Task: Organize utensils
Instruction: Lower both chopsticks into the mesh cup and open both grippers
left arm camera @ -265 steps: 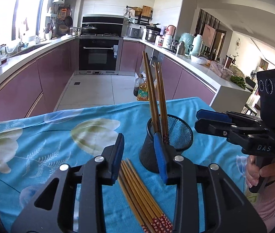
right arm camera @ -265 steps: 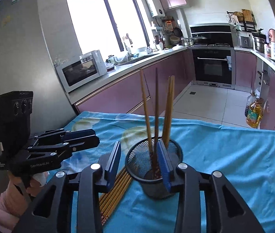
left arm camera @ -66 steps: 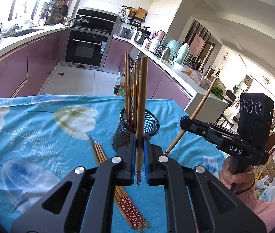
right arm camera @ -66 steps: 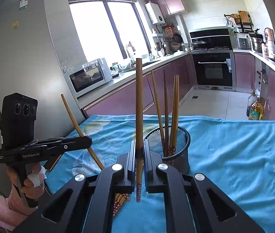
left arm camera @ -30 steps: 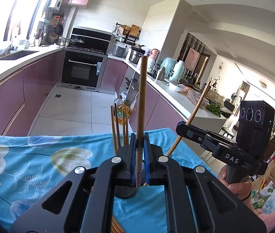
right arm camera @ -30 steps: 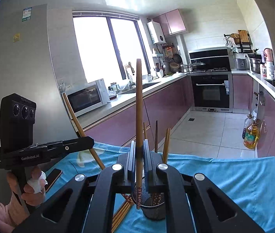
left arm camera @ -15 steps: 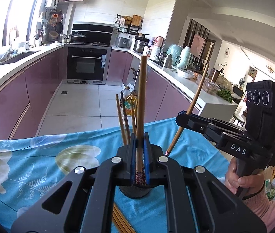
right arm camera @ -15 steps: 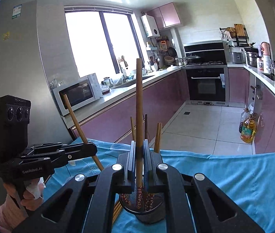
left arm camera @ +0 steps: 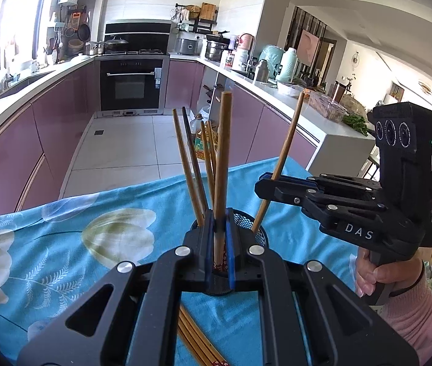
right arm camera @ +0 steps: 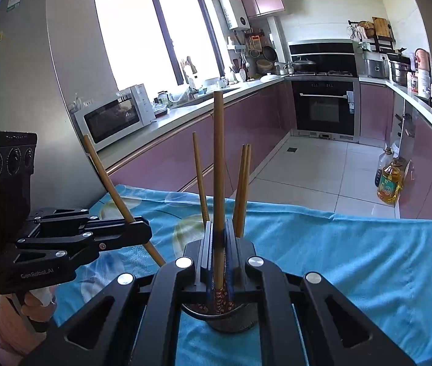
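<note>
Above the mesh holder (left arm camera: 261,236), the left gripper (left arm camera: 220,238) pinches one chopstick (left arm camera: 223,158) upright; the right gripper (right arm camera: 219,256) clamps another chopstick (right arm camera: 219,164) over it too.

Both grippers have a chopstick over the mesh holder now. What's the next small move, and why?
Probably open the fingers and let go. Each gripper, left gripper and right gripper, is shut on a chopstick whose patterned end already sits inside the mesh holder.

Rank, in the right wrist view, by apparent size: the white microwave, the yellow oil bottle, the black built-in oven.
1. Black built-in oven
2. White microwave, though it looks close to the oven and distance makes this order unsure
3. Yellow oil bottle
</note>
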